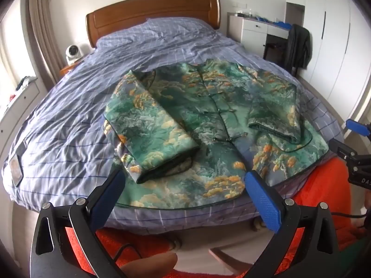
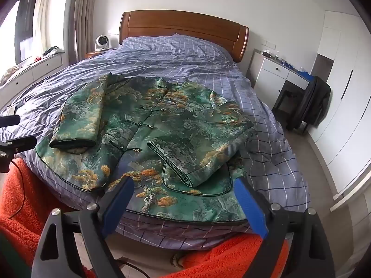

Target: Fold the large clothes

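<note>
A green brocade jacket [image 1: 208,120] with orange and grey landscape print lies face up on the near half of the bed [image 1: 69,120], over a blue checked duvet cover [image 2: 273,143], collar toward the wooden headboard [image 1: 153,11] and hem at the foot edge. Both sleeves are folded inward across the front panels: one sleeve [image 1: 150,127] runs diagonally with its dark-lined cuff near the hem, the other sleeve [image 1: 276,111] ends in a cuff just beside the knot-button placket [image 1: 220,111]. The left gripper [image 1: 183,192] hangs above the hem, its blue-padded fingers [image 1: 264,201] spread wide apart and holding nothing. The right gripper [image 2: 183,199] hangs over the hem corner on its own side, fingers [image 2: 250,206] likewise wide apart and free of the fabric; it also shows at the edge of the left wrist view. Orange fleece clothing [image 2: 27,192] fills the foreground below the bed edge. A white fan [image 2: 101,42] stands on the nightstand beside the headboard, and a dark garment [image 2: 310,106] hangs over a chair by the white desk [image 2: 278,74].
</note>
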